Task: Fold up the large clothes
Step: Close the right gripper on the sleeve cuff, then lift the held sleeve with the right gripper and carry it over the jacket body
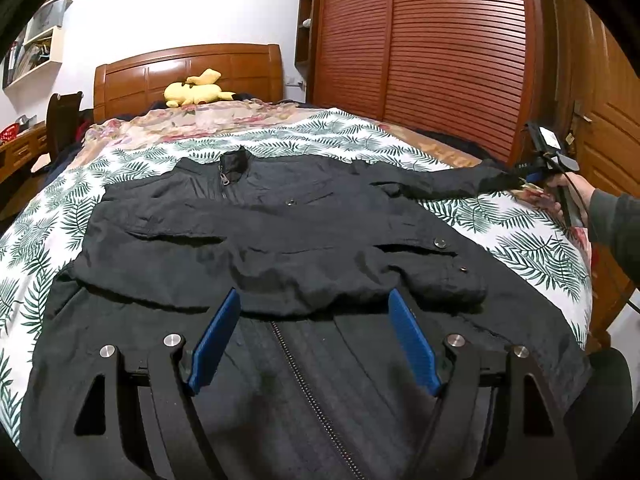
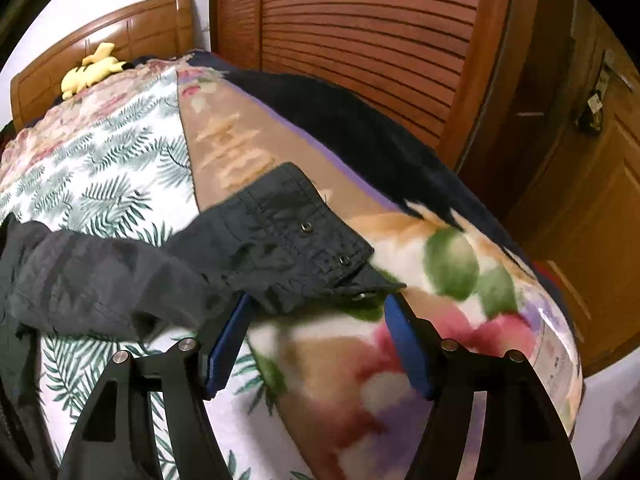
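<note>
Spreading across the leaf-print bedspread (image 1: 120,184), the black jacket (image 1: 280,232) fills the left wrist view beneath the wide-open, empty left gripper (image 1: 314,336). Only the right wrist view shows its cuff (image 2: 304,240) at twelve o'clock, between the parted right gripper (image 2: 318,340) pads, ungripped.

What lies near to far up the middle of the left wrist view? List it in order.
Left gripper → black jacket → leaf-print cover → floral blanket → yellow plush toy → wooden headboard.
</note>
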Tool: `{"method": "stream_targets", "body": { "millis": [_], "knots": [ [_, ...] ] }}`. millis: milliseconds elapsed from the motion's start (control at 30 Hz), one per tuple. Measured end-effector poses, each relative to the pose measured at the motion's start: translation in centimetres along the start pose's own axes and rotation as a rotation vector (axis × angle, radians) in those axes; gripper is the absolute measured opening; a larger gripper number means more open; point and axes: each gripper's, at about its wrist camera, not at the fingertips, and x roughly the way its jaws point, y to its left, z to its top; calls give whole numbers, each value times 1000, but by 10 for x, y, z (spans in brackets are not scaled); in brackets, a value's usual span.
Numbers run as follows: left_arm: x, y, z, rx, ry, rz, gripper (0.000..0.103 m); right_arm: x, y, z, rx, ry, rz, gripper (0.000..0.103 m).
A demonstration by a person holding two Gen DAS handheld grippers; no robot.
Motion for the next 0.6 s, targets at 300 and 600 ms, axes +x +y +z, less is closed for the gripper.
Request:
{"method": "stream_targets", "body": {
  "millis": [300, 600],
  "knots": [
    [-3, 0, 0, -12, -13, -34, 80, 31, -5, -10, 38, 169, 48, 71],
    [-8, 3, 1, -25, -26, -44, 90, 4, 27, -10, -130, 31, 56, 3]
  ]
}}
